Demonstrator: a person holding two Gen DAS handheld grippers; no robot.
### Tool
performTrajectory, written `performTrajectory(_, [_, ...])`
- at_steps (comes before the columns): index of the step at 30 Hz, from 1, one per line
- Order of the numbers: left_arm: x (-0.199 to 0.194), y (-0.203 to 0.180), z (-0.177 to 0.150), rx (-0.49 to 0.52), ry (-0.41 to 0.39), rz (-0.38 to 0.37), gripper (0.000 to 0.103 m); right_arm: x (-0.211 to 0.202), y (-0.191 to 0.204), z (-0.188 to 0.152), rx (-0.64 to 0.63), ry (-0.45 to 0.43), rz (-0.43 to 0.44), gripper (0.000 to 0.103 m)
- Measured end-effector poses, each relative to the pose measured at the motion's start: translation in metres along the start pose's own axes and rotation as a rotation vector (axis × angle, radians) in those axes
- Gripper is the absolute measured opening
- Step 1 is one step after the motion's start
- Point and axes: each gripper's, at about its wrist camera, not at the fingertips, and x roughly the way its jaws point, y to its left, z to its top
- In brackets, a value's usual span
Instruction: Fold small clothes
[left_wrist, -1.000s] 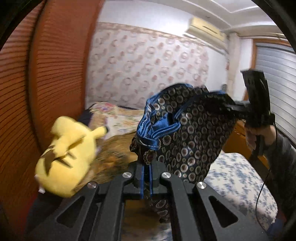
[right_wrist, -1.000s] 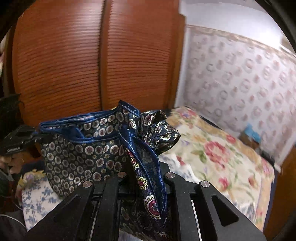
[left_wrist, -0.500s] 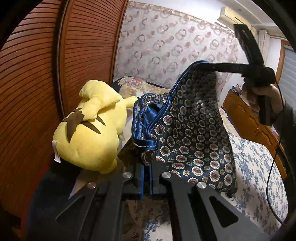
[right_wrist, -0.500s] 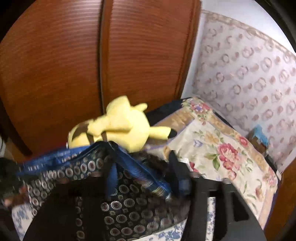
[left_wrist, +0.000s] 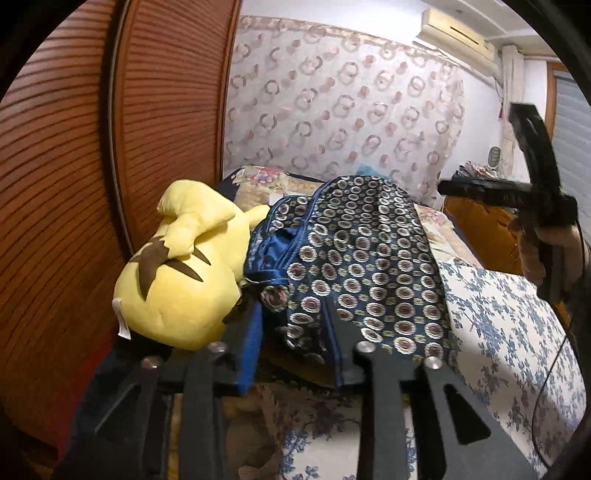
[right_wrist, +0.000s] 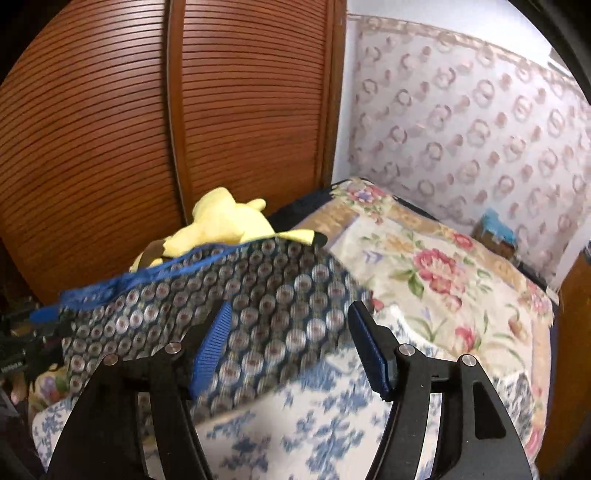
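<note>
Left gripper (left_wrist: 295, 336): jaws opening, the patterned shorts (left_wrist: 354, 258) lying between them, beside the yellow plush toy (left_wrist: 177, 273) on the bed (left_wrist: 517, 332). Right gripper (right_wrist: 291, 347): jaws opening, pinching nothing. Lay the cloth flat, unbunched.

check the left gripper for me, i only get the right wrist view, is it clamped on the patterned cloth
Observer: No. The left gripper has its jaws opening, and the patterned cloth lies loose between its fingers.
Operator: where's my right gripper from that side
Observer: The right gripper hangs above the bed, clear of the cloth. Its jaws are opening with nothing between them.
Operator: anything on that yellow toy i can't see
Observer: The yellow plush toy lies against the cloth's left edge and has a white tag at its near end.
</note>
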Motion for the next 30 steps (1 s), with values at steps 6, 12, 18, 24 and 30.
performTrajectory(6, [-0.023,-0.028,0.003,0.061,-0.037,-0.035,0.057,-0.051,0.006,-0.045,0.078,-0.056,-0.014,0.067])
performTrajectory(12, [-0.038,-0.064,0.002,0.119,-0.055,-0.074,0.058,-0.098,0.007,-0.079,0.134,-0.102,-0.043,0.072])
performTrajectory(18, [-0.048,-0.108,-0.004,0.174,-0.067,-0.115,0.058,-0.149,0.004,-0.114,0.175,-0.154,-0.093,0.087])
performTrajectory(24, [-0.058,-0.144,-0.008,0.203,-0.079,-0.163,0.058,-0.197,0.002,-0.145,0.232,-0.198,-0.198,0.089])
performTrajectory(30, [-0.068,-0.175,-0.005,0.210,-0.099,-0.203,0.058,-0.242,0.001,-0.173,0.278,-0.246,-0.309,0.089])
